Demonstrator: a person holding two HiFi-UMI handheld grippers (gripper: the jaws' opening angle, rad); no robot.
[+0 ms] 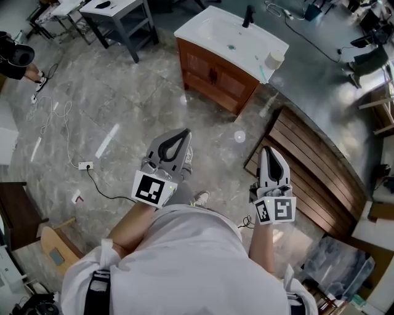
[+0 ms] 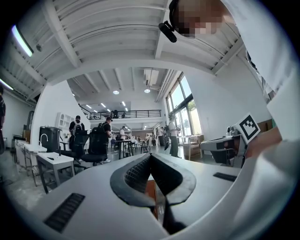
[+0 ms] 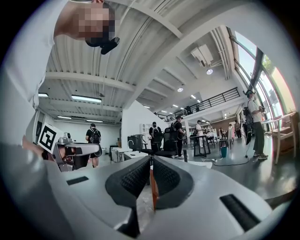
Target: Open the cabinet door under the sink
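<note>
No lettering can be read anywhere; the only print is the black-and-white square pattern on each gripper's marker cube [image 1: 154, 189].

The left gripper [image 1: 184, 131] has its claw pressed together, tips touching and nothing between them. The right gripper [image 1: 266, 149] is the same, closed on nothing. Each gripper's own view confirms this. Both are held over the grey marble floor [image 1: 123, 104], well apart from the vanity.

The cabinet door [image 1: 209, 74] sits closed under the white sink [image 1: 215, 27], toward the head view's top edge. Its dark handles are too small to make out in detail. A black faucet [image 1: 248, 15] stands at the basin's far edge, and a pale cup [image 1: 274, 59] at its right corner.

A white power strip [image 1: 85, 165] with its cable lies on the floor to the left, and a slatted wooden platform [image 1: 308, 166] to the right. The person's torso hides the floor beneath them.
</note>
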